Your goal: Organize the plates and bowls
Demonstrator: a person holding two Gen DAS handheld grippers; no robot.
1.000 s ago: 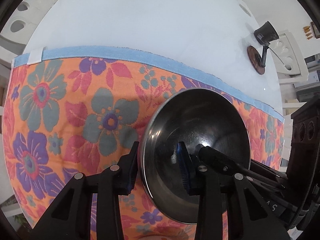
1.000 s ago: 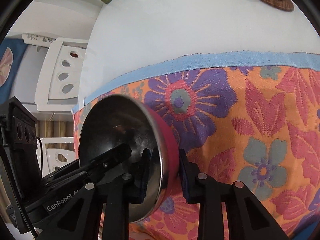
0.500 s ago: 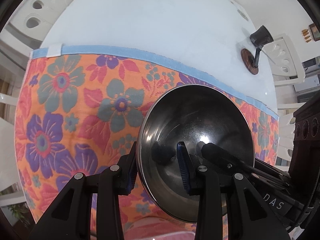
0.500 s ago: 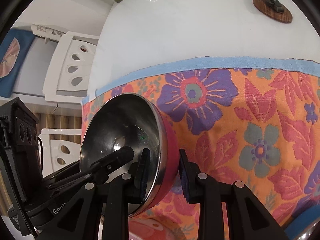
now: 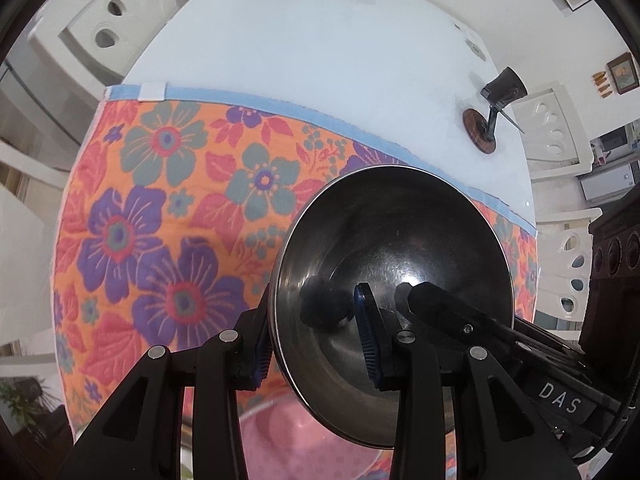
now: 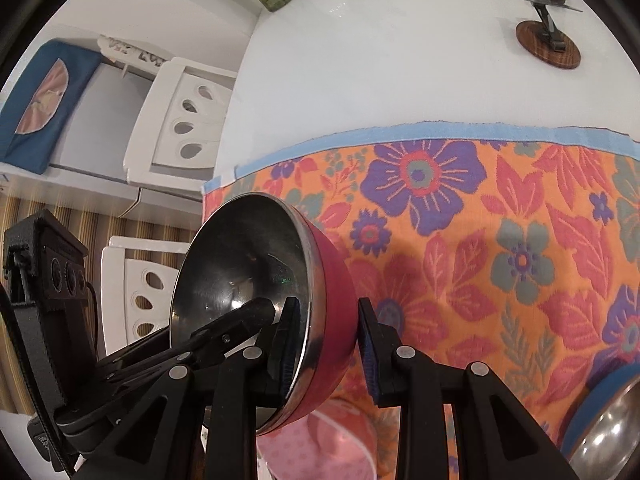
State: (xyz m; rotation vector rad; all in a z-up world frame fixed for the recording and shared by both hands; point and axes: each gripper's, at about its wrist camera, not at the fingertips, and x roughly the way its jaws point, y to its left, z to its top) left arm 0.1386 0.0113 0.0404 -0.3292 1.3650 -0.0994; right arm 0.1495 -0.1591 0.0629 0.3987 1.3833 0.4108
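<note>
So both of my hand-held grippers are clamped on the same bowl [image 5: 392, 280], one on each side of its rim. It's a steel bowl, shiny inside with a pinkish-red outside [image 6: 336, 292], tilted on its side and held up off the flowery cloth [image 5: 168, 216].

From the left wrist cam, the left hand-held gripper [image 5: 316, 340] pinches the rim with one blue pad outside and the other inside the bowl. The right one's finger pokes into the bowl from the right side of that view. From the right wrist cam, the right hand-held gripper [image 6: 326, 348] does the same thing: one pad inside against the steel, one against the red wall.

Under the bowl, at the bottom edge of both views, I can see a pink plate with dots [image 6: 340, 436] lying on the cloth. Down in the right corner of the right cam there's another steel bowl with a blue outside [image 6: 600, 432], also on the cloth.

The cloth is orange with purple and teal flowers and a light blue edge, spread over a white worktop [image 5: 320, 60]. Further back on the worktop is a little stand on a round wooden base [image 6: 548, 44].
</note>
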